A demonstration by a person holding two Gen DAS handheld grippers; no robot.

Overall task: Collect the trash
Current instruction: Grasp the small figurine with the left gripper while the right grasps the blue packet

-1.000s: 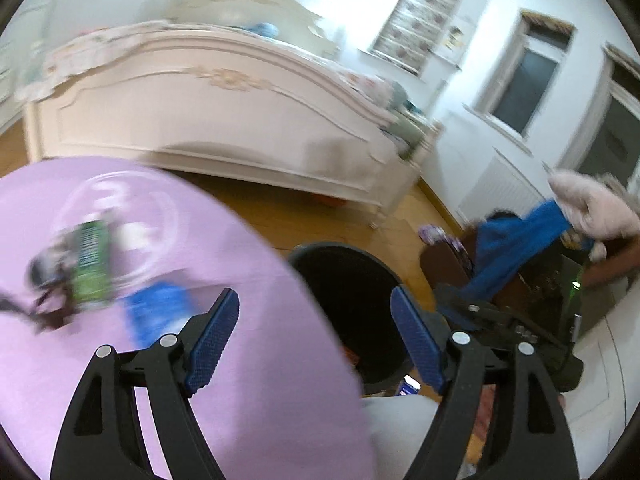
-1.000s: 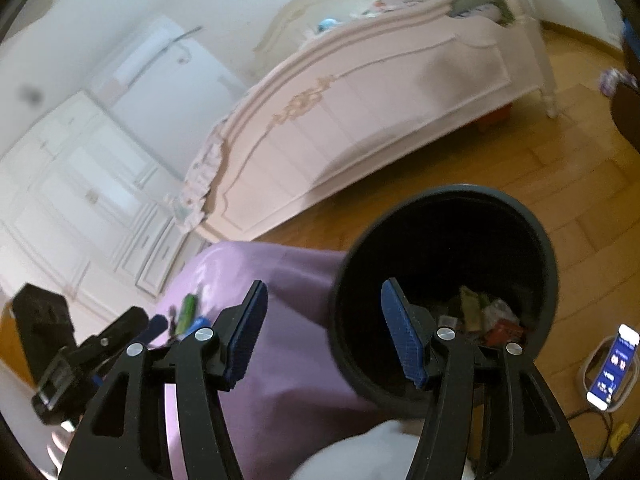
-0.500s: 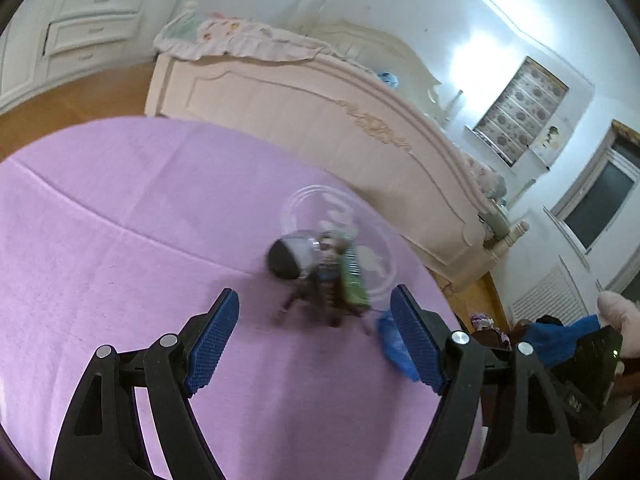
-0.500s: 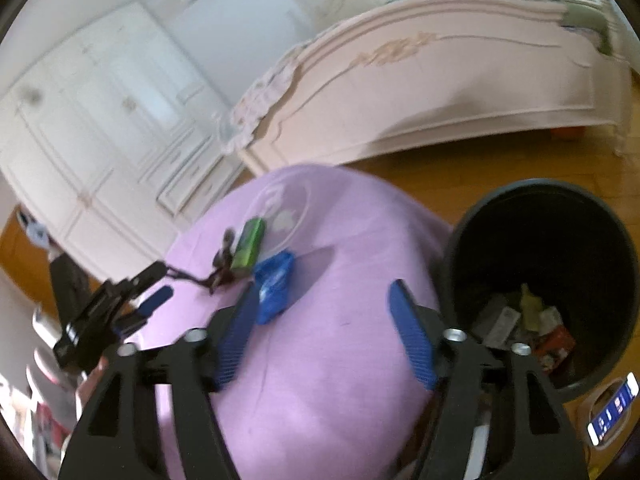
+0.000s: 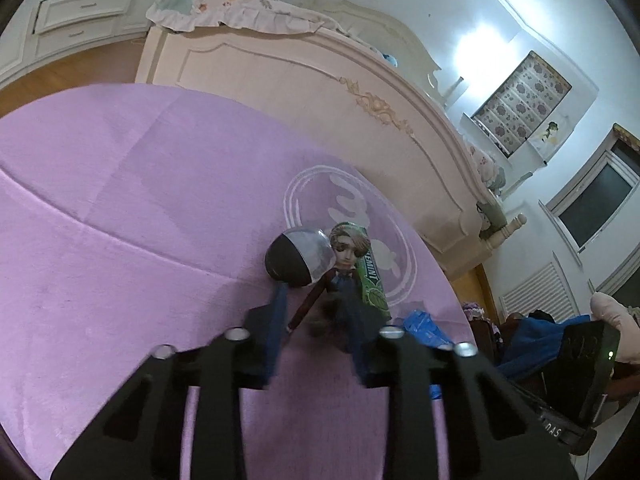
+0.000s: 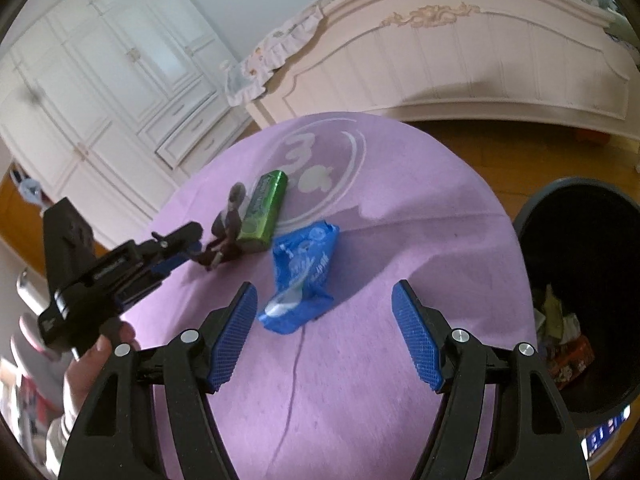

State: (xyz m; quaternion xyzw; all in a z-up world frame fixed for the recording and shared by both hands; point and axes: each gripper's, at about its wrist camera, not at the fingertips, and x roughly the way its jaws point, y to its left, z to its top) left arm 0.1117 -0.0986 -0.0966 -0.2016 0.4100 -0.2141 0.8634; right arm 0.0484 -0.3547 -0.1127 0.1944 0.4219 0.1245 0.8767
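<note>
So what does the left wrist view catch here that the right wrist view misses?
Left wrist only: the doll's face and its clear dome, plus the windows. Right wrist only: the black trash bin with litter inside, and the wardrobe. Both: the doll, green mint pack, blue wrapper, purple tablecloth and bed.

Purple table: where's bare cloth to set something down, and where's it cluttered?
Bare: the wide stretch of the purple cloth on the side away from the bin, and the near strip before the right gripper. Crowded: by the white logo, where the doll, green pack and blue wrapper cluster.
</note>
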